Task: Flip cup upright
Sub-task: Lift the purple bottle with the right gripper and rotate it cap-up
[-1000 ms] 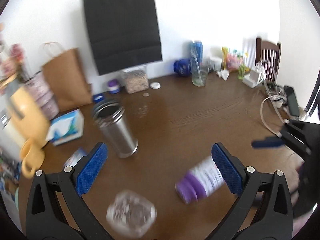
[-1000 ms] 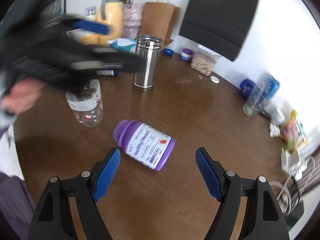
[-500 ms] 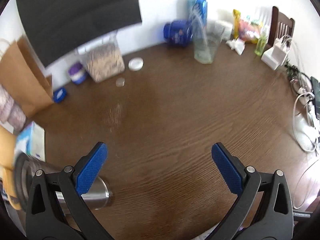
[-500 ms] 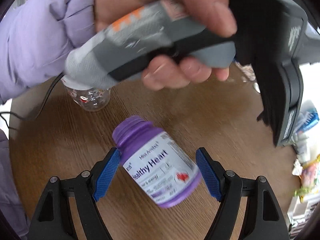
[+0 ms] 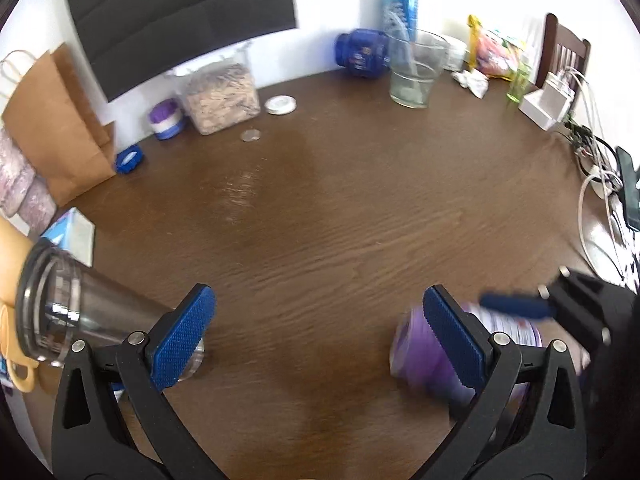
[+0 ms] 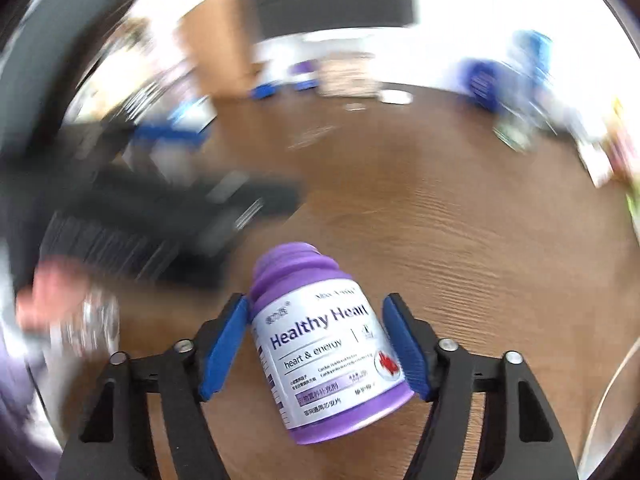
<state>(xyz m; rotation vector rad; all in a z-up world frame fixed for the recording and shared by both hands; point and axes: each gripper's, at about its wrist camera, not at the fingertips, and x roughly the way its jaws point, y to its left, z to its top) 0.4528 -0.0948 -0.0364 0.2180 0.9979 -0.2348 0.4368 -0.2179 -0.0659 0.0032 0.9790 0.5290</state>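
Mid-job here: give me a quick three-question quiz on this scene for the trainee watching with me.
1. True or false: the left gripper is holding the stainless-steel tumbler.
2. How is the purple plastic bottle with a white label placed? A: standing upright on the brown wooden table. B: on its side between the fingers of the right gripper. C: inside a drinking glass.
3. Fill in: the large words on the bottle's label read "____ Heart".

Key: 1 false, its jaws are wide open with nothing between them and the tumbler is off to the side; 2 B; 3 Healthy.
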